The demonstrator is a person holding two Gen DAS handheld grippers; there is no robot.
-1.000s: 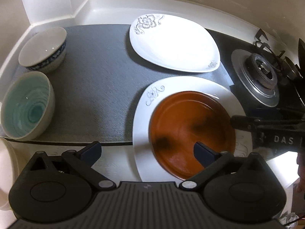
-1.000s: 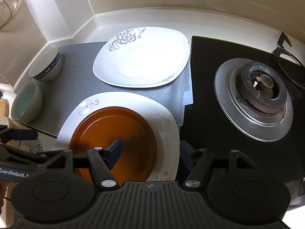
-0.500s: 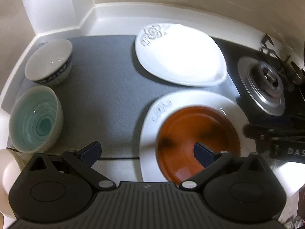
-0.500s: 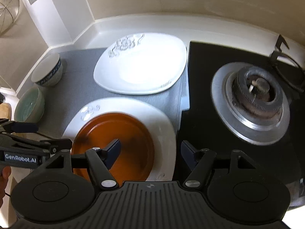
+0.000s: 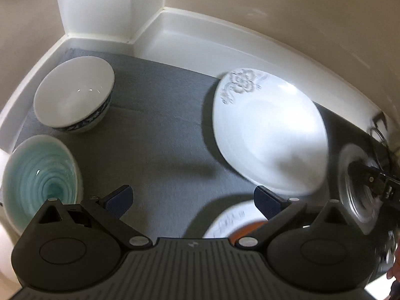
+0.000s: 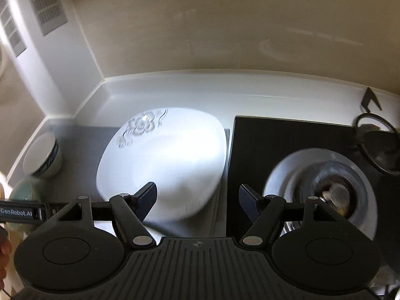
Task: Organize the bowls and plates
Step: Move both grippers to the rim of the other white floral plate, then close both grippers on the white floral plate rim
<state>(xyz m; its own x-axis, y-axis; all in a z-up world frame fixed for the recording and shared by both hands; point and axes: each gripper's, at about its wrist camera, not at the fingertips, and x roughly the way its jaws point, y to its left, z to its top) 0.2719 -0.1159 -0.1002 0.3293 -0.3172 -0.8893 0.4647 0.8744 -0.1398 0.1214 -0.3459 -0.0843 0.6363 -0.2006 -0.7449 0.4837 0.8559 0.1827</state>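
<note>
**Both grippers wide and empty above the counter**

Your left gripper [image 5: 192, 197] has its jaws spread wide, nothing between them but bare grey mat [image 5: 162, 150]. Your right gripper [image 6: 197, 197] is parted too, gripping nothing, its left finger over the near edge of the flowered white plate [image 6: 170, 155] and its right finger over the black hob [image 6: 282, 137].

Compared with a second ago, you've swung both views up and away: the brown plate [image 5: 246, 228], which filled the left view then, is now just a sliver at the bottom, sitting on the second white plate [image 5: 225, 222]. In the right view it has dropped out of sight entirely.

Left to right on the mat: the teal swirled bowl [image 5: 40, 175] at the near left edge, the white bowl with blue pattern [image 5: 72, 95] behind it, both upright; then the flowered white plate lying flat, well apart from the bowls, just beside the hob and its burner [image 6: 325, 190].
</note>
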